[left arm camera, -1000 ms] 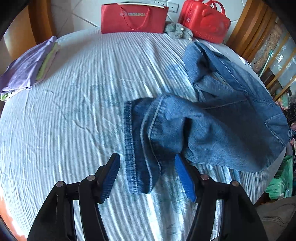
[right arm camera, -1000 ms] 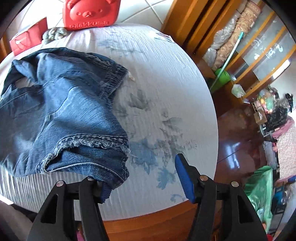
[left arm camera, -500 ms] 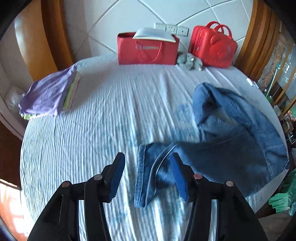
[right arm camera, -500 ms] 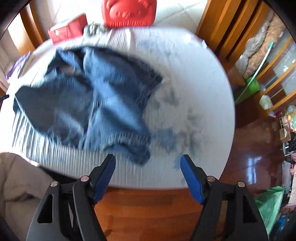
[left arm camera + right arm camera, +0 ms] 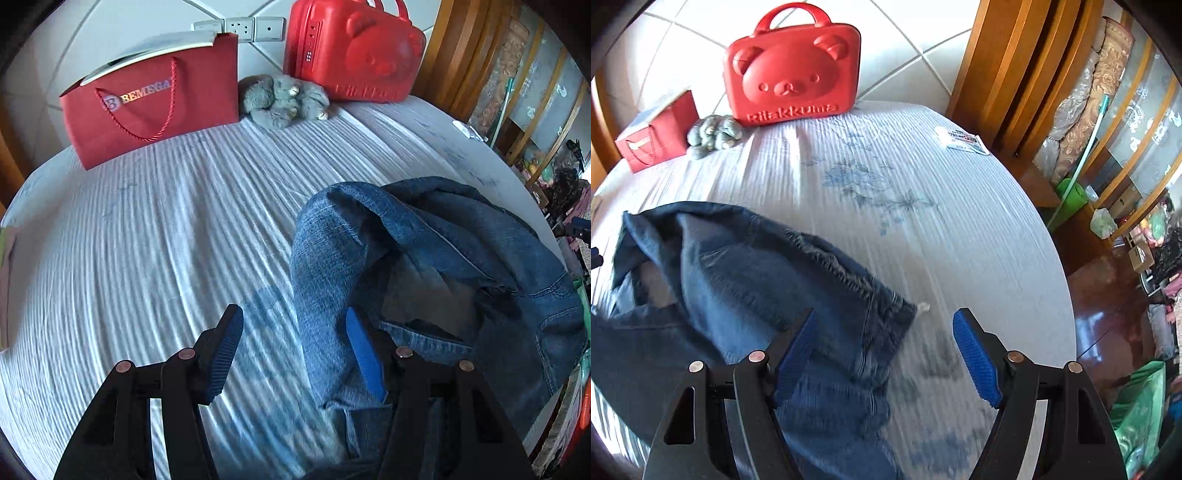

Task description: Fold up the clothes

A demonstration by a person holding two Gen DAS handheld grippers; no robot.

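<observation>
We see the jeans (image 5: pixel 424 266) crumpled on the bed (image 5: pixel 166 240), toward its near right side. Our left tool (image 5: pixel 291 345) is opening and holds nothing; our right tool (image 5: pixel 882 347) stands wide, empty, above a leg hem. Denim looks heavy, limp and grippy; we judge thick seams at hem or waistband the best holds.

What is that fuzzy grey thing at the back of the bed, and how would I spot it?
Look to the far edge of the bed, against the tiled wall. Between the red paper bag and the red bear-face case lies a small grey plush toy. It is the only soft, furry, grey item there; its neighbours are red and stiff.
</observation>
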